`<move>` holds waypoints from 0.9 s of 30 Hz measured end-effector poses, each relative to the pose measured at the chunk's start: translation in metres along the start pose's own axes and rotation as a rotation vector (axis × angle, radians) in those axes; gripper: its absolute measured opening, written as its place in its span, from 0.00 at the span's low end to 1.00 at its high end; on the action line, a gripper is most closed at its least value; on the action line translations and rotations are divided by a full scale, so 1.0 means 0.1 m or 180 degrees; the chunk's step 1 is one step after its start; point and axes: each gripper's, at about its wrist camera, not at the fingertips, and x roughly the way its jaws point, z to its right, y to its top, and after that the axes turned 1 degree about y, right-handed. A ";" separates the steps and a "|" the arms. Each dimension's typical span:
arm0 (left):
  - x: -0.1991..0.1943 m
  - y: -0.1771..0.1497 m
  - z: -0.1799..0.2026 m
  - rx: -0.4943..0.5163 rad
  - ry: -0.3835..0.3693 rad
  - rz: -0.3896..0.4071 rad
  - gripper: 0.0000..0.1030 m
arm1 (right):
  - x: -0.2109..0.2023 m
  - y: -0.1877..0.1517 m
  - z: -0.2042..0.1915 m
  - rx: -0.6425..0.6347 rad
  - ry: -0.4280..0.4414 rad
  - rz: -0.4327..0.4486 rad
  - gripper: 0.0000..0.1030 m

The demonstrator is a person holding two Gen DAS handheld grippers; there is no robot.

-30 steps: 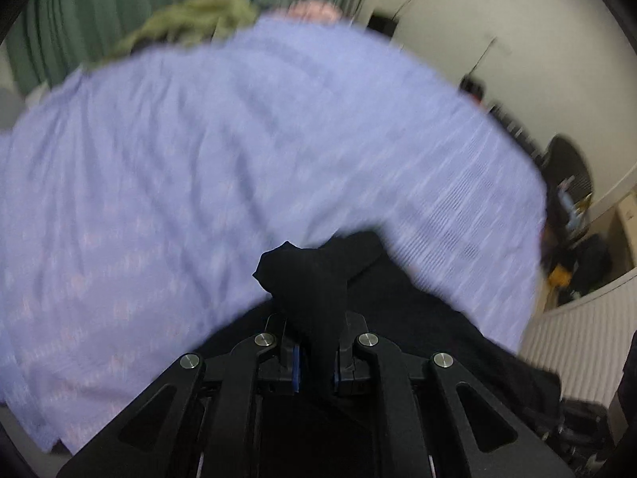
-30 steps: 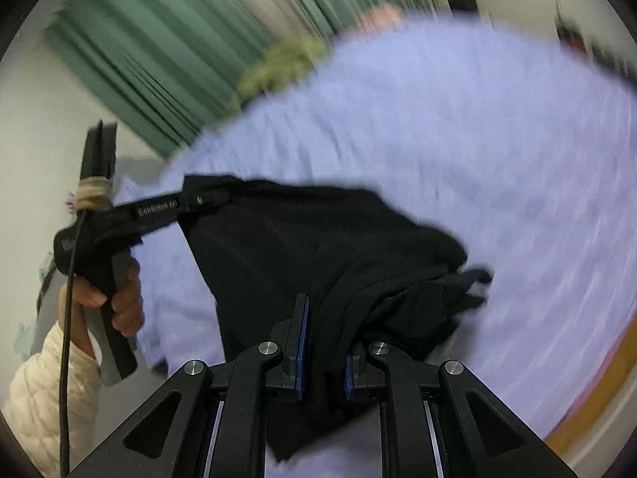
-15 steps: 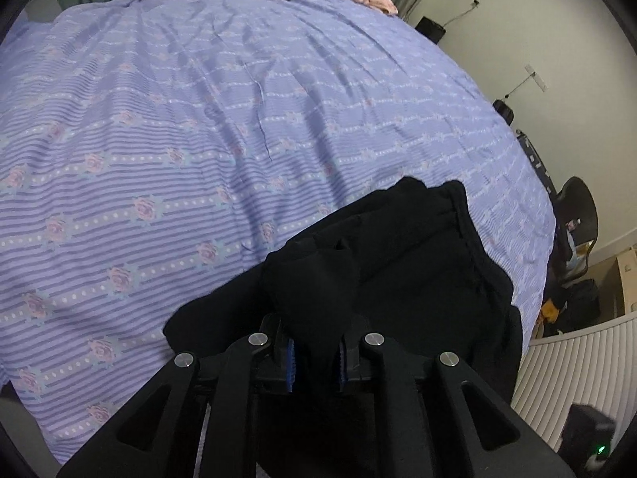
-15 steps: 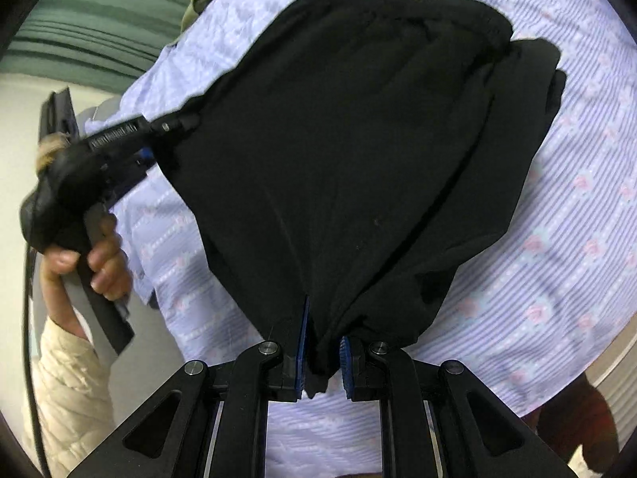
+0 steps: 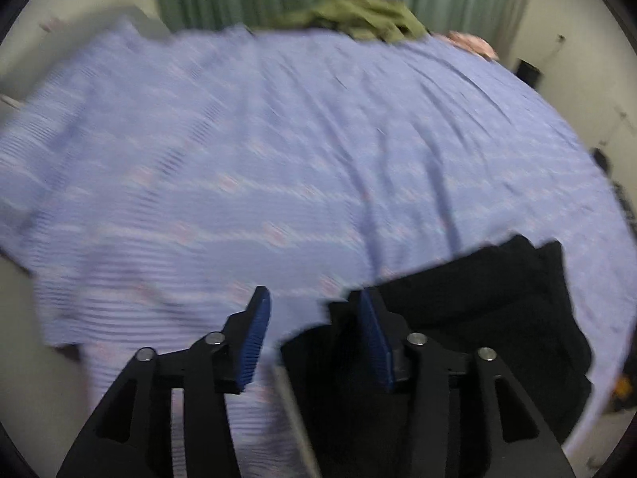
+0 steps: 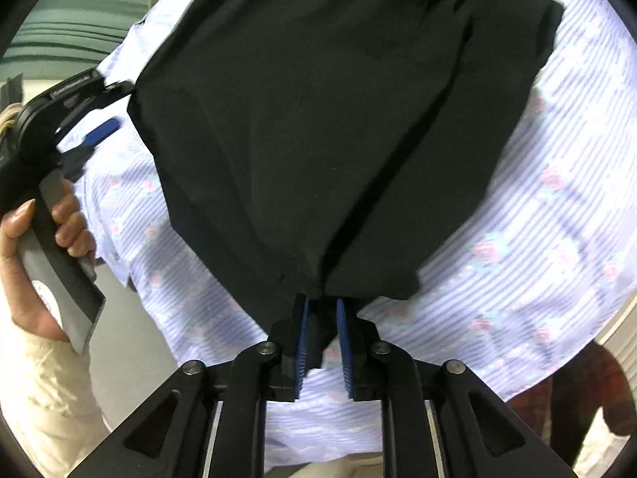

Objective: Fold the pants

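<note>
Blurring the floral bedsheet [image 5: 278, 151], one pair of black pants [image 6: 318, 119] lying on it, left gripper [image 5: 314, 330] opening and empty beside them, right gripper [image 6: 322, 314] opening, pants hem loose between its pads

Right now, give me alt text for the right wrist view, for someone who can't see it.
Folded black fabric pants lie on a lilac striped bedsheet with pink roses, their near corner between the blue pads of the right gripper, whose jaws are opening. At the left edge, a hand in a cream sleeve holds the left gripper, open beside the pants.
</note>
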 end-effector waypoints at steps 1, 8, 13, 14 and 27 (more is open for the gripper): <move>-0.11 0.00 -0.01 0.0013 0.0088 0.0102 0.55 | -0.04 0.00 0.04 -0.0016 -0.0028 0.0005 0.30; -0.89 -0.28 0.07 0.0237 0.0013 0.0294 0.65 | -0.79 0.06 0.32 -0.0462 -0.0126 0.0456 0.64; -1.51 -0.59 0.37 0.0339 0.0002 0.0452 0.80 | -1.45 0.16 0.52 -0.1059 -0.0333 0.0976 0.76; -1.62 -0.65 0.45 0.0376 0.0021 0.0472 0.80 | -1.61 0.17 0.58 -0.1234 -0.0399 0.1080 0.76; -3.04 -1.53 1.92 -0.0096 0.0151 0.0847 0.96 | -3.29 0.24 1.42 -0.2619 -0.0360 0.1750 0.84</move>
